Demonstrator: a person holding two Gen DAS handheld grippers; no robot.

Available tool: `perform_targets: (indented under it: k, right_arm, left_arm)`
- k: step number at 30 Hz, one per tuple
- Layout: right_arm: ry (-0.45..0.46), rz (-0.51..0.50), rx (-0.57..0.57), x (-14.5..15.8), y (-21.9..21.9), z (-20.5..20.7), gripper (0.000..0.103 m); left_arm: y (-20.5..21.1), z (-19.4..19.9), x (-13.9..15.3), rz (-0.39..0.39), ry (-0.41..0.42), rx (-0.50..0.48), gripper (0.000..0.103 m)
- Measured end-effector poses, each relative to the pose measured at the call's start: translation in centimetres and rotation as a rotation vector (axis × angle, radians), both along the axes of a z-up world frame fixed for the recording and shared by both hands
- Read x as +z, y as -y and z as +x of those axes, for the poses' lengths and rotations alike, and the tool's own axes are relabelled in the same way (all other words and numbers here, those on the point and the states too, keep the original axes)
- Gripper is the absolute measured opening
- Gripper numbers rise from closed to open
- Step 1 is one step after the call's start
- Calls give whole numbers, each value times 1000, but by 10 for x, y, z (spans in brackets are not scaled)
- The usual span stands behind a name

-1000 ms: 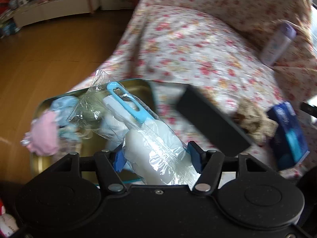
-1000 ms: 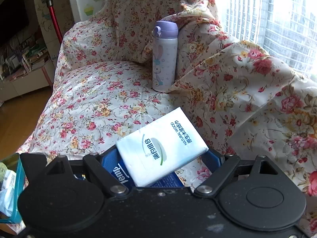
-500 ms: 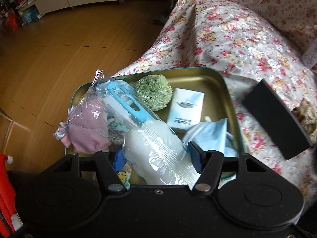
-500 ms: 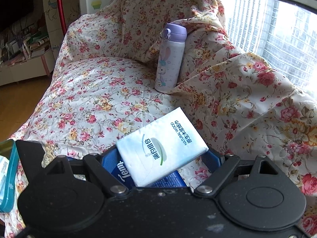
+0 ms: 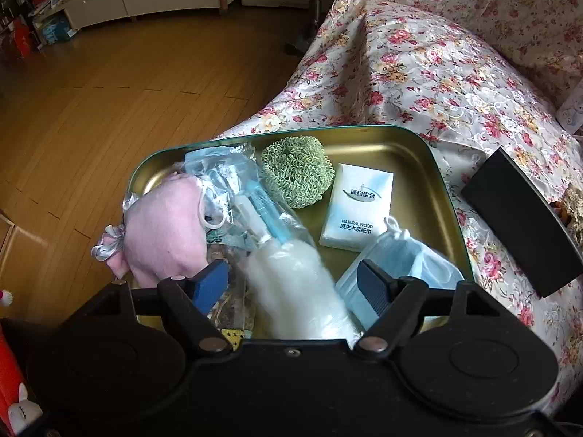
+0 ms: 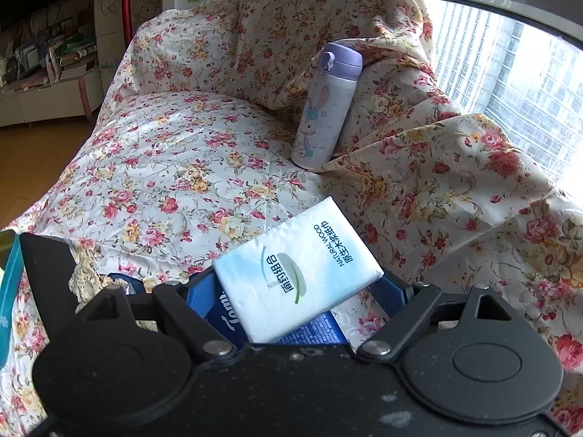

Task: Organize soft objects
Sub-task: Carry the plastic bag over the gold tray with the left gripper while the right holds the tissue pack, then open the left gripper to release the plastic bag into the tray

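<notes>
The left claw has just been opening, and the bagged brush lies loose between its spread jaws, low in the tin; lift straight off without snagging the plastic. A second ago it was pinched above the tin. The right claw pinches tissue packs at lower centre.

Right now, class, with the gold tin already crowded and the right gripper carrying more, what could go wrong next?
1. The plastic-wrapped white brush, just let go as the left gripper jaws opened, lies between them; pulling back could snag its wrapper.
2. The pink fabric pouch overhangs the gold metal tin rim and might tip to the floor.
3. The right gripper holds a white tissue pack stacked on a blue pack; the top one could slide off.
</notes>
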State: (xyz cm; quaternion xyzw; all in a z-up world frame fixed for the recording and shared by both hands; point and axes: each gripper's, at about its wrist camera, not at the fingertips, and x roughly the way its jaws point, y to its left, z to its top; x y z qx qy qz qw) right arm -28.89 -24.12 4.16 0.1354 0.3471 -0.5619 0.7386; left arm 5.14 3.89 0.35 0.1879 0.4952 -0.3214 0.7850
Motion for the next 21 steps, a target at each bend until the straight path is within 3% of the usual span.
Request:
perform_targets:
  k: [12, 16, 21]
  right_arm:
    - [-61, -31, 62, 6, -9, 21, 87]
    - [-29, 2, 138, 17, -26, 45, 87]
    - [-50, 33, 306, 20, -60, 105, 87]
  left_arm:
    - [-24, -10, -5, 31, 47, -19, 75]
    - [-32, -8, -10, 27, 49, -7, 75]
    - [-38, -8, -13, -2, 57, -4, 75]
